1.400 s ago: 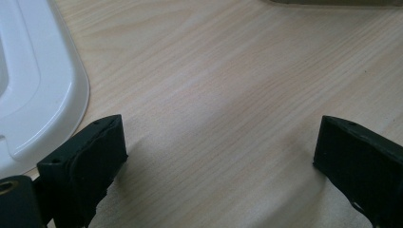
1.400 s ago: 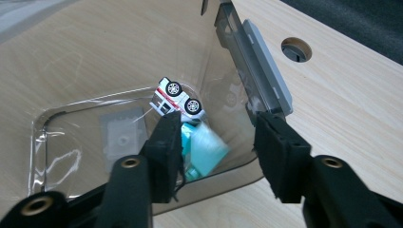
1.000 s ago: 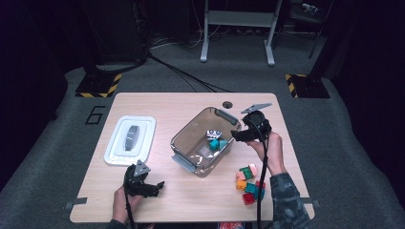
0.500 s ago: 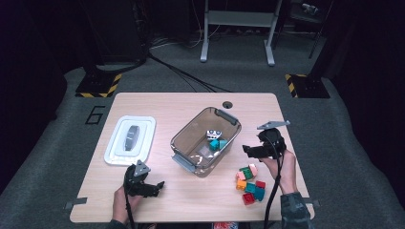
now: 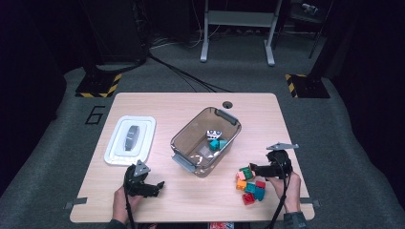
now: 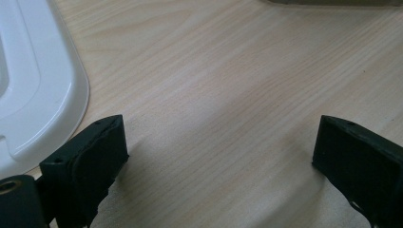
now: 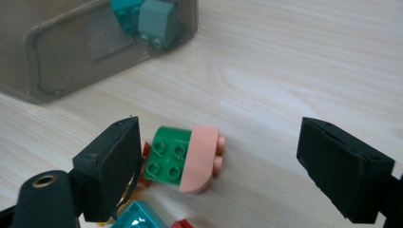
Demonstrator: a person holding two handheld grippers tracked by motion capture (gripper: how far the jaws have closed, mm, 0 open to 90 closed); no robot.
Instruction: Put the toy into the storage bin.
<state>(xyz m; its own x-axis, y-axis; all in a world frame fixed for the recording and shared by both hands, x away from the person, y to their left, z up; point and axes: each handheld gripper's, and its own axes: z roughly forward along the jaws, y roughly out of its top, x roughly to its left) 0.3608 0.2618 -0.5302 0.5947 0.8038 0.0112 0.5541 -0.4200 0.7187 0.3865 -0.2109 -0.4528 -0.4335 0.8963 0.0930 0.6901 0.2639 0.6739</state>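
Right gripper (image 7: 214,161) over the brick pile, jaws wide, nothing gripped.
Jaws just opened further; green brick (image 7: 167,154) and pink brick (image 7: 202,159) lie between them on table (image 7: 309,61), beside clear bin (image 7: 57,57).

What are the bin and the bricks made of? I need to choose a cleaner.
The bin looks like smoky see-through plastic: bricks show through its wall. The bricks look like hard moulded plastic, smooth, with round studs. The table seems pale wood-grain laminate.

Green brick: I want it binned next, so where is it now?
In the right gripper view the green brick lies on the table between the open jaws, beside the left one, touching a pink brick.
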